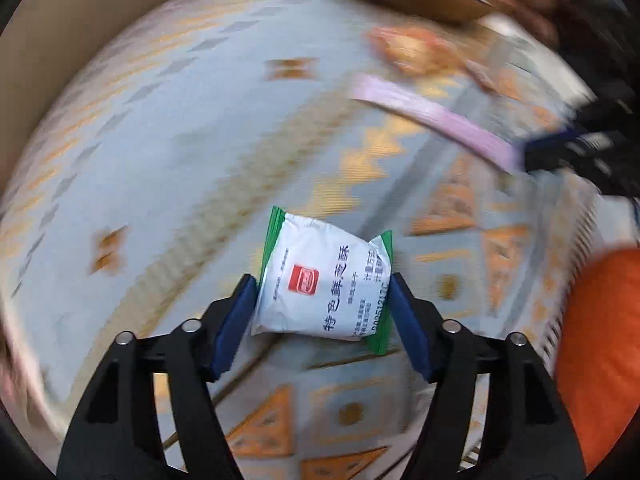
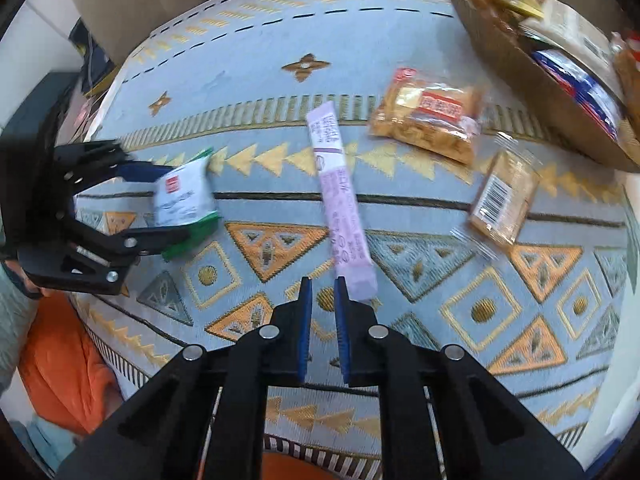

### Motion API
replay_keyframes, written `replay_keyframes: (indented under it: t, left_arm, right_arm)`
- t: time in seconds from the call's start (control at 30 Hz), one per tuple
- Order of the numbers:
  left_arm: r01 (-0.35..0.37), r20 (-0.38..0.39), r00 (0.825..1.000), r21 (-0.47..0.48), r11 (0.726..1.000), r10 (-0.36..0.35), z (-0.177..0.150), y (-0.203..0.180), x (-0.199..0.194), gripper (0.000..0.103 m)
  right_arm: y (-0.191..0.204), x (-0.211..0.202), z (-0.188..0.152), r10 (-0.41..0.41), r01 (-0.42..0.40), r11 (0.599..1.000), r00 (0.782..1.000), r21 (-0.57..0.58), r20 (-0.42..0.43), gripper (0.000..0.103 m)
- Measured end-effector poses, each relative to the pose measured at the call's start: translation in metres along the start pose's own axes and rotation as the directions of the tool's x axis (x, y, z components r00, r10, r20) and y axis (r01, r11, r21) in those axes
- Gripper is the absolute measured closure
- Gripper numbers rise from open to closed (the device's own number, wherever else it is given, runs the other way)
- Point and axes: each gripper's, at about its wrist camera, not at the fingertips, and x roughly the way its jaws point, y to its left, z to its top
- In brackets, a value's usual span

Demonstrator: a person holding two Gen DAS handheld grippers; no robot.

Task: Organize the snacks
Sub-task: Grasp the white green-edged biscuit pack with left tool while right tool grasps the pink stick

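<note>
A white and green snack packet (image 1: 320, 280) with a red logo sits between the blue pads of my left gripper (image 1: 322, 280), which press on both its sides just above the patterned rug (image 1: 160, 160). From the right wrist view the left gripper (image 2: 176, 202) holds the same packet (image 2: 182, 196) at the left. My right gripper (image 2: 323, 280) is shut, and only rug shows in the narrow slit between its fingers. A long purple stick sachet (image 2: 340, 200) lies on the rug, its near end against the outer side of the right-hand finger. In the blurred left wrist view the right gripper (image 1: 524, 156) meets the purple sachet (image 1: 432, 116).
A cardboard box (image 2: 520, 60) filled with snacks stands at the upper right. An orange cracker packet (image 2: 428, 120) and a clear-wrapped biscuit packet (image 2: 504, 200) with a barcode lie on the rug before it. A person's orange trouser leg (image 2: 60, 360) is at the lower left.
</note>
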Motion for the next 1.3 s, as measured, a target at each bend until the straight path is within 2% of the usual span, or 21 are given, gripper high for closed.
replay_keyframes:
  t: [0.03,0.07,0.1,0.13,0.2,0.27,0.33,0.4,0.43,0.53,0.57,0.67,0.73,0.9,1.0,1.07,1.1,1.13,1.23,1.3]
  left_arm:
    - [0.05,0.005,0.999,-0.095,0.994,-0.05,-0.001,0.013,-0.006,0.033]
    - [0.123,0.022,0.992,-0.178,0.976,-0.121,-0.004,0.025,-0.012,0.033]
    - [0.204,0.053,0.979,-0.256,0.945,-0.197,-0.01,0.034,-0.018,0.033]
    - [0.235,0.069,0.972,-0.292,0.927,-0.225,-0.014,0.038,-0.021,0.033]
    - [0.244,0.077,0.97,-0.357,0.902,-0.232,-0.022,0.04,-0.022,0.033]
    - [0.263,0.056,0.962,-0.445,0.856,-0.267,-0.029,0.044,-0.012,0.033]
    - [0.261,0.041,0.959,-0.521,0.813,-0.281,-0.034,0.046,0.002,0.033]
    - [0.245,0.039,0.962,-0.548,0.799,-0.269,-0.029,0.046,0.013,0.029]
    - [0.238,0.043,0.965,-0.549,0.801,-0.258,-0.025,0.044,0.013,0.026]
    - [0.252,0.068,0.965,-0.499,0.829,-0.253,0.0,0.032,0.014,0.026]
    - [0.244,0.065,0.968,-0.473,0.847,-0.243,0.009,0.027,0.016,0.027]
    - [0.166,0.058,0.986,-0.384,0.908,-0.156,0.028,0.014,0.015,0.027]
    - [0.164,0.067,0.986,-0.358,0.919,-0.15,0.033,0.008,0.017,0.027]
    - [0.137,0.078,0.99,-0.352,0.926,-0.117,0.028,0.006,0.025,0.027]
    - [0.054,0.074,0.997,-0.299,0.953,-0.033,0.027,-0.008,0.025,0.03]
    - [-0.055,0.054,0.996,-0.245,0.968,0.071,0.025,-0.018,0.026,0.04]
    - [-0.111,0.047,0.991,-0.219,0.969,0.124,0.024,-0.023,0.027,0.051]
    - [-0.142,0.057,0.986,-0.205,0.968,0.156,0.022,-0.027,0.025,0.053]
    - [-0.1,0.096,0.987,-0.275,0.956,0.131,0.018,-0.019,0.015,0.053]
    - [-0.084,0.121,0.985,-0.294,0.952,0.124,0.017,-0.014,0.007,0.053]
  right_arm:
    - [0.001,-0.002,-0.001,-0.029,0.029,1.0,1.0,-0.003,0.005,0.089]
    - [0.001,-0.004,-0.001,-0.04,0.04,0.999,0.999,-0.001,0.011,0.089]
    - [0.001,-0.006,-0.001,-0.031,0.03,1.0,0.999,0.005,0.017,0.089]
    - [-0.001,-0.011,0.003,-0.023,0.022,1.0,0.999,0.011,0.022,0.089]
    - [0.001,-0.013,0.011,-0.033,0.032,0.999,0.999,0.013,0.041,0.08]
    - [0.006,-0.015,0.02,-0.072,0.072,0.997,0.995,-0.002,0.065,0.064]
    - [0.011,-0.013,0.026,-0.085,0.086,0.996,0.992,-0.011,0.09,0.063]
    - [0.011,-0.007,0.029,-0.106,0.107,0.994,0.989,-0.008,0.102,0.063]
    - [0.01,-0.004,0.03,-0.107,0.107,0.994,0.989,-0.001,0.101,0.063]
    - [0.004,0.008,0.03,-0.108,0.105,0.994,0.989,0.029,0.097,0.063]
    - [0.001,0.01,0.03,-0.11,0.107,0.994,0.989,0.037,0.097,0.063]
    - [-0.011,0.012,0.028,-0.079,0.071,0.994,0.992,0.081,0.1,0.063]
    - [-0.016,0.016,0.027,-0.057,0.047,0.993,0.993,0.104,0.1,0.062]
    - [-0.013,0.021,0.027,-0.079,0.071,0.994,0.992,0.087,0.096,0.056]
    - [0.001,0.027,0.028,-0.138,0.135,0.99,0.986,0.039,0.096,0.053]
    - [0.011,0.031,0.028,-0.198,0.199,0.98,0.976,-0.003,0.096,0.053]
    - [0.015,0.033,0.028,-0.216,0.218,0.976,0.971,-0.016,0.099,0.055]
    - [0.019,0.034,0.028,-0.231,0.235,0.971,0.967,-0.031,0.104,0.059]
    - [0.029,0.033,0.028,-0.218,0.227,0.972,0.968,-0.068,0.121,0.084]
    - [0.032,0.031,0.026,-0.182,0.192,0.979,0.975,-0.075,0.127,0.084]
